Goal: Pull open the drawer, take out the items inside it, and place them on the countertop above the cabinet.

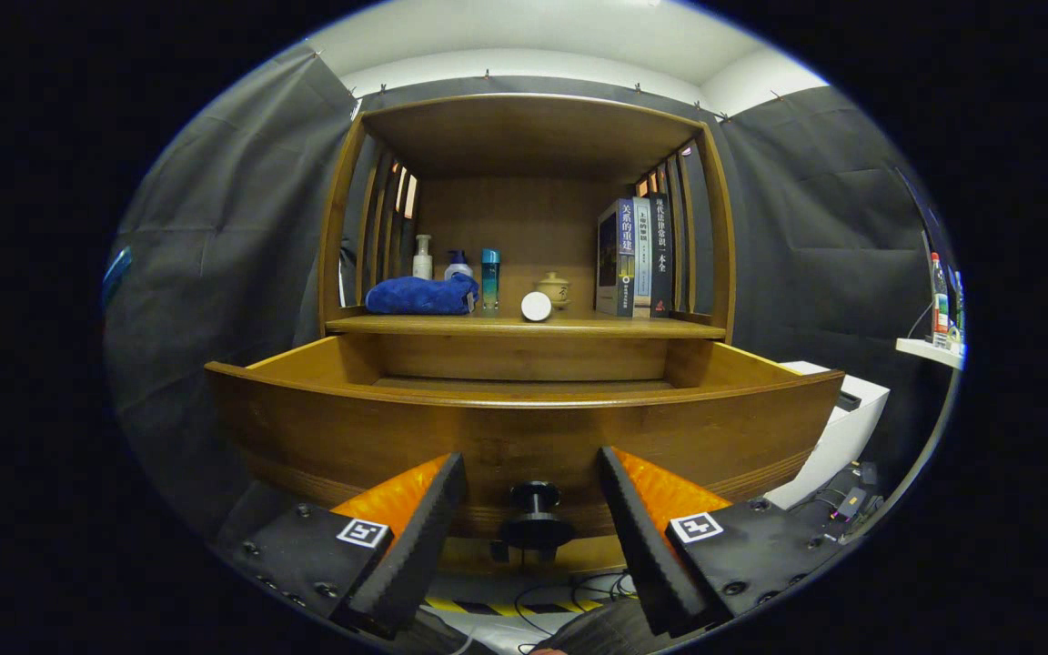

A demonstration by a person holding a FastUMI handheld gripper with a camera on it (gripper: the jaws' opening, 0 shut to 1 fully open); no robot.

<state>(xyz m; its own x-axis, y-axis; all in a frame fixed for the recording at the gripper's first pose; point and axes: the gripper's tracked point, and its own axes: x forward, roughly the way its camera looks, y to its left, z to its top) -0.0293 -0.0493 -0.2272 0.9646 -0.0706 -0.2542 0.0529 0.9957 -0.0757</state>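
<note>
The wooden drawer [524, 437] stands pulled out of the cabinet toward me, and its inside is hidden behind its front panel. A dark round knob [535, 517] sticks out from the drawer front. My gripper [531, 473] is open, with the knob between its two fingers and neither finger touching it. Above the drawer runs the countertop [633, 326] of the cabinet. On it lie a blue towel [421, 296] and a small white round item [536, 307], lying on its side.
At the back of the countertop stand a white bottle [422, 257], a pump bottle [458, 264], a blue bottle [489, 280] and a small lidded jar [553, 288]. Books [636, 258] stand at its right. A white box [838, 428] sits right of the drawer; cables lie on the floor.
</note>
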